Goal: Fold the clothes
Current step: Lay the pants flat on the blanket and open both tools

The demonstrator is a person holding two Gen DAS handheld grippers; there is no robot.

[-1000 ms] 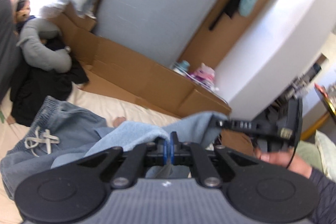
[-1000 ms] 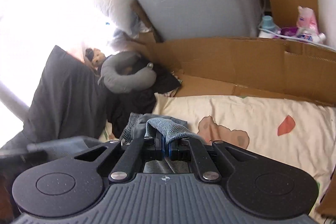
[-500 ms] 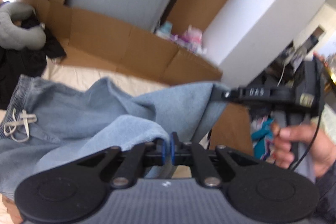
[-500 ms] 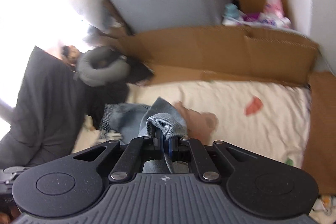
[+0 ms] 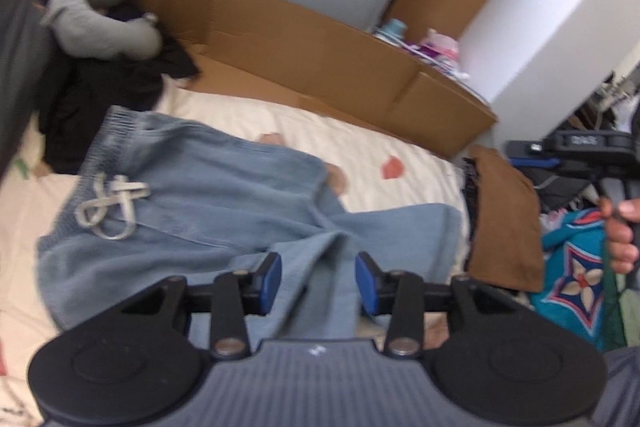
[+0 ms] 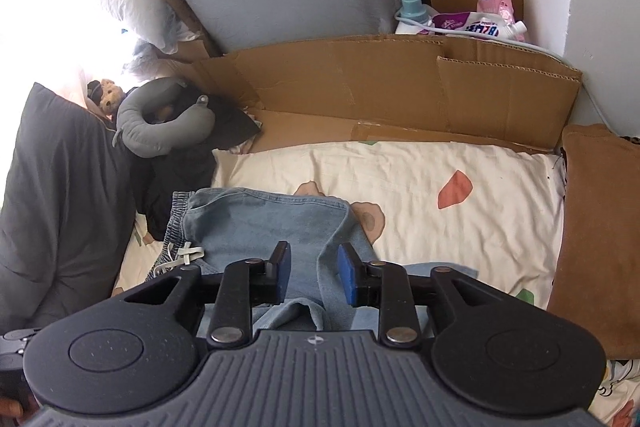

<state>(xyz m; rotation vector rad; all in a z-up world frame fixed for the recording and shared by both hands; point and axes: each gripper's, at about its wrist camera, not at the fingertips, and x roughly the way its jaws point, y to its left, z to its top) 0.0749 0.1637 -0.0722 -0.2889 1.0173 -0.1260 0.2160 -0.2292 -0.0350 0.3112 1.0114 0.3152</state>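
Note:
Light blue denim shorts (image 5: 208, 187) with a white drawstring (image 5: 114, 205) lie spread on the cream bedsheet (image 5: 400, 155), waistband to the left. My left gripper (image 5: 318, 283) hovers open over a leg fold near the front edge, nothing pinched between its blue pads (image 5: 272, 277). In the right wrist view the same shorts (image 6: 260, 223) lie flat, and my right gripper (image 6: 312, 275) stands open above their leg fabric. A hand (image 5: 620, 231) holds the right gripper's handle at the far right of the left wrist view.
A brown cardboard wall (image 6: 400, 83) borders the bed's far side. A grey neck pillow (image 6: 160, 123) and dark clothes (image 5: 100, 95) sit at the left. A brown cushion (image 6: 596, 227) lies right, with bottles (image 6: 460, 19) behind the cardboard. A dark grey pillow (image 6: 60, 187) fills the left.
Both grippers held the shorts' leg ends shut and swung them over the bed; now both have opened and let go, and the shorts lie spread on the sheet.

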